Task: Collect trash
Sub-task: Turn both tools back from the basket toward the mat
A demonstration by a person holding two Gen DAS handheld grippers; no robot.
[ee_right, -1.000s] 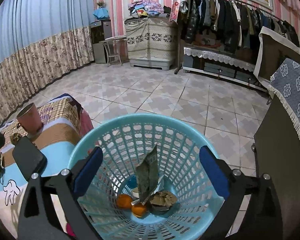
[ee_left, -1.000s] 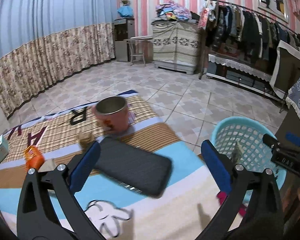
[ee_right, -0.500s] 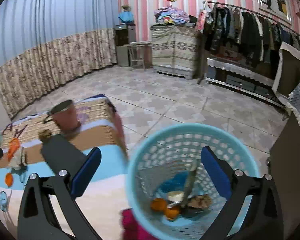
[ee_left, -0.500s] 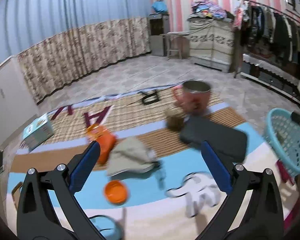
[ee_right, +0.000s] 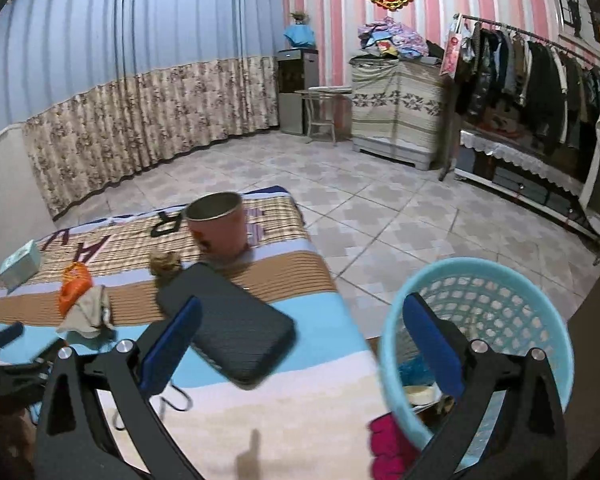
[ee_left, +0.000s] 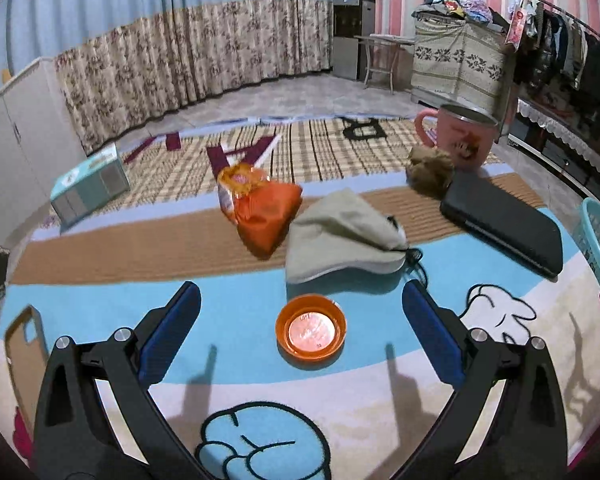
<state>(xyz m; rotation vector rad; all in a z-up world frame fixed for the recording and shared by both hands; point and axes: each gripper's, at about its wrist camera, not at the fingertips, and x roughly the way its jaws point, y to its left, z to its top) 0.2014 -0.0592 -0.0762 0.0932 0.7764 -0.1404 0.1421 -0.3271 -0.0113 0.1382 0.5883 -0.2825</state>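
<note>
The left gripper [ee_left: 300, 334] has its jaws wide apart and holds nothing. Between its blue pads [ee_left: 172, 332], on the blue band of the patterned cloth [ee_left: 228, 320], lies one small orange cap [ee_left: 310, 330]. It is round and shallow, with the open side up and a shiny disc inside.

At about 11 o'clock from the cap there is one crumpled orange snack bag [ee_left: 266, 210], with its torn mouth turned to the far side. Just beside it, at 12 o'clock from the cap, lies one grey cloth pouch [ee_left: 340, 236] with a dark cord. At 1 o'clock is one brown crumpled paper ball [ee_left: 430, 172], near one pink mug [ee_left: 462, 136] and one black flat case [ee_left: 504, 220]. One teal tissue box [ee_left: 90, 186] stands at 10 o'clock, well apart from the others. One phone case [ee_left: 22, 354] lies at 9 o'clock.

The right gripper [ee_right: 302, 348] is also wide open and empty. One light blue basket [ee_right: 480, 292] with a lattice wall stands at its 3 o'clock, beside the edge of the cloth. In its bottom some scraps are visible, but I cannot tell how many.
</note>
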